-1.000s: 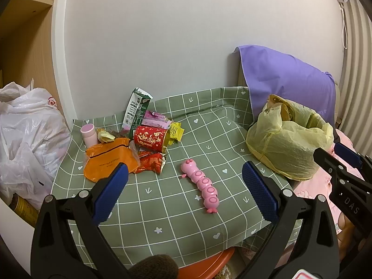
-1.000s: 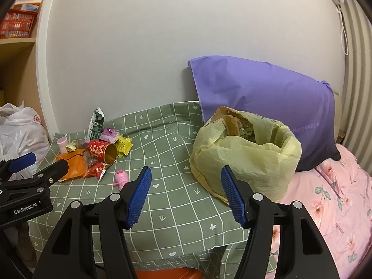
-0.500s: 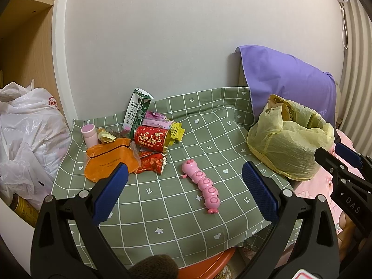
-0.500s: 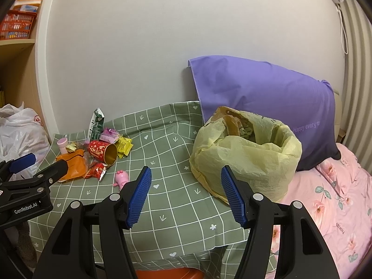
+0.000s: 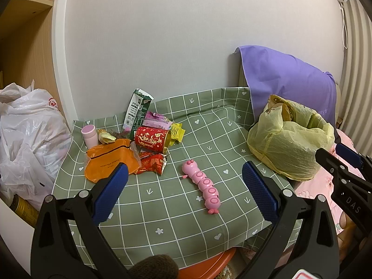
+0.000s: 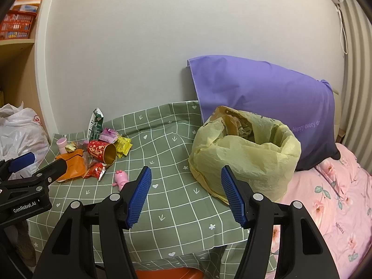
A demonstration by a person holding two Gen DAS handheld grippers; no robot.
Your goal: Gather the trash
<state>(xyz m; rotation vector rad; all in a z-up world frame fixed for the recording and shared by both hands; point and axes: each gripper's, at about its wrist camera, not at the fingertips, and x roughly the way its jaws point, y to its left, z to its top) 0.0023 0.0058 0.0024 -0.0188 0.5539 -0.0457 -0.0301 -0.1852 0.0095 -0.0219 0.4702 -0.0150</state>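
Covering the desk (image 5: 209, 125) is a green checked cloth w/ hearts; behind its right side a purple pillow (image 6: 267, 97) leans on the wall, pink floral bedding (image 6: 337, 200) below it; a white plastic bag (image 5: 25, 130) bulges off the desk's left edge; the yellow trash bag (image 6: 246, 162) sits open-mouthed on the desk's right side, crumpled brown paper inside. Left gripper (image 5: 184, 188) hangs over the near edge, jaws spread wide, nothing between them; right gripper (image 6: 186, 195) likewise released & empty, pads apart, just in front of the yellow bag. Trash is heaped at the desk's back-left: an orange pouch (image 5: 109, 160) lying flat; a green-white milk carton (image 5: 137, 111) upright vs the wall; a red paper cup (image 5: 151, 139) on its side, gold mouth to the right; a red snack wrapper (image 5: 152, 162) just in front of the cup; yellow wrappers (image 5: 176, 132) & a pink-purple wrapper (image 5: 155, 121) beside and behind it; a small pink bottle (image 5: 89, 134) upright at the heap's left. A pink caterpillar toy (image 5: 204, 183) lies apart from the heap, mid-desk, between the left gripper's fingers in that view.
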